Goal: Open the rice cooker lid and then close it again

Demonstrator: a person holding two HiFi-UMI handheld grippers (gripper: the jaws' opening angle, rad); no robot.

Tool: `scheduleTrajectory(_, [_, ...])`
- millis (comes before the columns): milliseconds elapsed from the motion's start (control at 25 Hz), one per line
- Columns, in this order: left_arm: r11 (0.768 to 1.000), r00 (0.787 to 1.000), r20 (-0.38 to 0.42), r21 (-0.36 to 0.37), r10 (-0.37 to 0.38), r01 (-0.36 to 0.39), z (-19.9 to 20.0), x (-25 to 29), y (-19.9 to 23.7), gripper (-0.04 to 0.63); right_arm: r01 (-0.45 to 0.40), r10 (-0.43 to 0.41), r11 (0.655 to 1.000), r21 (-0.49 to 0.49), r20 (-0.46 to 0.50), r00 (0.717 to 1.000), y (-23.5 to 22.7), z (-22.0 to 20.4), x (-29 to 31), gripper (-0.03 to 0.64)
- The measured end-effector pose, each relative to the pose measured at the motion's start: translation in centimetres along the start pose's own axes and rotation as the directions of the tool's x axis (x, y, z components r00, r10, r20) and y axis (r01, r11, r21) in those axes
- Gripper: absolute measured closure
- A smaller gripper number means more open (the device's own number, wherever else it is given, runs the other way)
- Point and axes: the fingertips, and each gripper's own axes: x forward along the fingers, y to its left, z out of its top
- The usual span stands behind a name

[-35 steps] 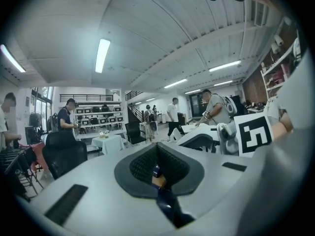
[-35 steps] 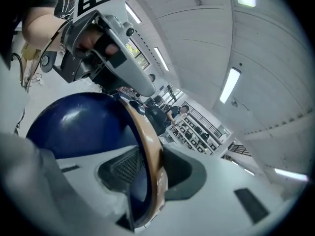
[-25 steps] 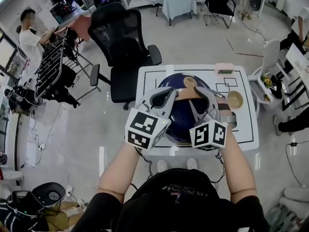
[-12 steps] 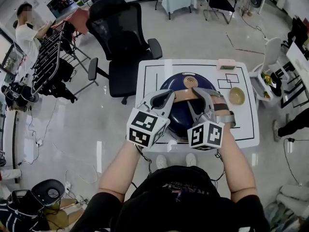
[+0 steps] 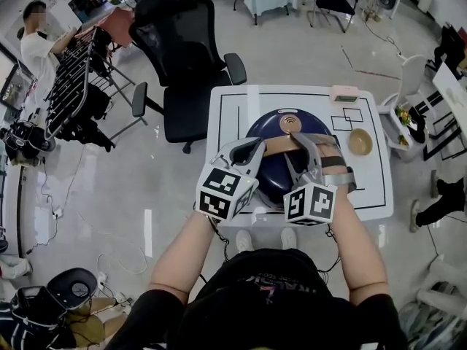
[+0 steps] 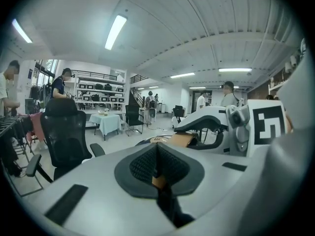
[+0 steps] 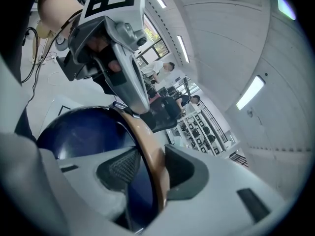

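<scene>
The closing step looks nearly done: the cooker, a glossy dark-blue dome on the white table, sits just below both grippers, its lid seemingly down. The left gripper is clamped tight on the smooth tan handle, a thin curved band arching over the dome. The right gripper has just been opening, its ribbed black pads apart with the band between them. Next, I judge, the left must release too and both draw back clear.
</scene>
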Motion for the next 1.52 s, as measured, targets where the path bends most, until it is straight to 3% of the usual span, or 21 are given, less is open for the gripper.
scheduleTrajectory(400, [1.000, 1.000, 0.015, 0.004, -0.008, 0.008, 0.0, -0.1, 0.0, 0.592, 0.018, -0.018, 1.000, -0.010, -0.009, 1.000, 0.0, 0.0, -0.1, 0.460])
scheduleTrajectory(720, [1.000, 0.999, 0.043, 0.013, 0.013, -0.013, 0.3, -0.5, 0.6, 0.591, 0.078, -0.079, 0.996, -0.043, -0.011, 0.997, 0.1, -0.2, -0.4, 0.451])
scheduleTrajectory(920, [1.000, 0.993, 0.118, 0.015, 0.006, -0.008, 1.8, -1.8, 1.3, 0.591, 0.109, -0.109, 0.994, 0.022, -0.016, 0.994, -0.1, -0.6, -1.8, 0.453])
scheduleTrajectory(1040, [0.999, 0.989, 0.148, 0.024, -0.025, 0.021, 2.4, -2.5, 1.1, 0.583, 0.135, -0.135, 0.983, 0.125, -0.005, 0.991, -0.4, -0.6, -3.1, 0.454])
scheduleTrajectory(1120, [0.998, 0.986, 0.158, 0.032, -0.054, 0.049, 2.6, -2.9, 0.6, 0.563, 0.167, -0.173, 0.956, 0.242, 0.006, 0.985, -1.1, -0.6, -4.3, 0.463])
scheduleTrajectory(1280, [0.993, 0.979, 0.171, 0.052, -0.110, 0.102, 3.1, -3.6, -0.6, 0.537, 0.209, -0.264, 0.855, 0.475, 0.052, 0.963, -2.9, -0.4, -7.0, 0.508])
scheduleTrajectory(1400, [0.990, 0.974, 0.184, 0.066, -0.134, 0.123, 3.5, -4.4, -1.6, 0.531, 0.173, -0.327, 0.736, 0.655, 0.121, 0.937, -4.3, -0.2, -9.2, 0.615])
scheduleTrajectory(1520, [0.989, 0.970, 0.199, 0.071, -0.141, 0.130, 3.9, -5.3, -2.8, 0.531, 0.052, -0.329, 0.602, 0.797, 0.188, 0.926, -4.9, -0.1, -10.8, 0.615])
